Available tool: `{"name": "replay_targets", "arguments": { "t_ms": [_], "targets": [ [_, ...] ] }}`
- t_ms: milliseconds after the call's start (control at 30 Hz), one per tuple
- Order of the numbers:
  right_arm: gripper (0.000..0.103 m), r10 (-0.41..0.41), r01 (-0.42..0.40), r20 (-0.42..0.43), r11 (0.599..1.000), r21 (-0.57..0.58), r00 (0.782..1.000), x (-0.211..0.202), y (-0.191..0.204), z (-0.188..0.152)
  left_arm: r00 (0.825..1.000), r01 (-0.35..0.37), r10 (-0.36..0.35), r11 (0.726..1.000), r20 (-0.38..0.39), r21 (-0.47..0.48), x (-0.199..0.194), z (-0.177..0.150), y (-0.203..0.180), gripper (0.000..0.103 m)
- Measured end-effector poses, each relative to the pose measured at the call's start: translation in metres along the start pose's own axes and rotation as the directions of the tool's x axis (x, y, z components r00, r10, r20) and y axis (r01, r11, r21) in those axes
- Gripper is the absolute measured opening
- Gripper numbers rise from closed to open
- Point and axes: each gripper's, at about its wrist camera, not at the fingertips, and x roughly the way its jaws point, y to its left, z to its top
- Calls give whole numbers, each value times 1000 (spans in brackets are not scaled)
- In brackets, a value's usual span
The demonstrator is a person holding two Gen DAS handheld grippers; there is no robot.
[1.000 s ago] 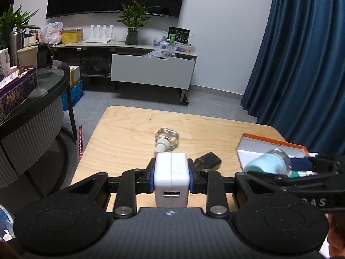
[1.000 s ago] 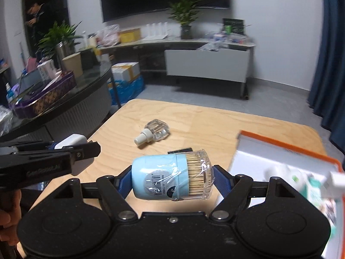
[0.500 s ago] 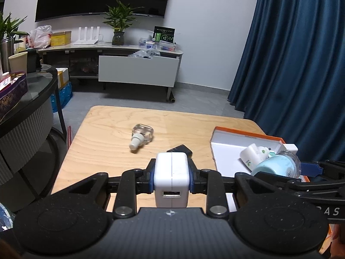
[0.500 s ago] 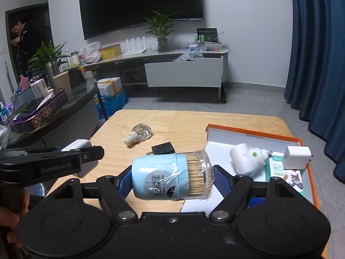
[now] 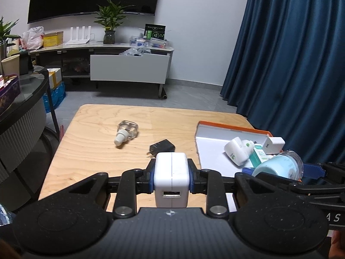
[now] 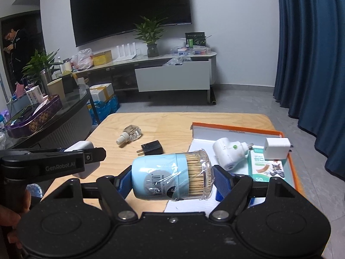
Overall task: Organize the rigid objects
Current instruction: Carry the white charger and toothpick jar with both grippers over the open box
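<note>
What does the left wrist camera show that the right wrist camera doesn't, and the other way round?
Only the left wrist view shows the USB port face of the white charger clamped in the left gripper.

Only the right wrist view shows the toothpicks inside the blue jar held by the right gripper, and a person standing in the doorway.

Both show the clear bottle, the black plug and the orange-rimmed box on the wooden table.
</note>
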Motion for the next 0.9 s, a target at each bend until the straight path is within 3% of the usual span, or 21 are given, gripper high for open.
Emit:
{"name": "replay_targets", "arguments": {
  "t_ms": [900],
  "targets": [
    [91, -188, 181, 48, 975, 130, 981, -59, -74, -23, 986, 168, -165, 980, -39, 109, 5, -7, -74, 29]
  ]
}}
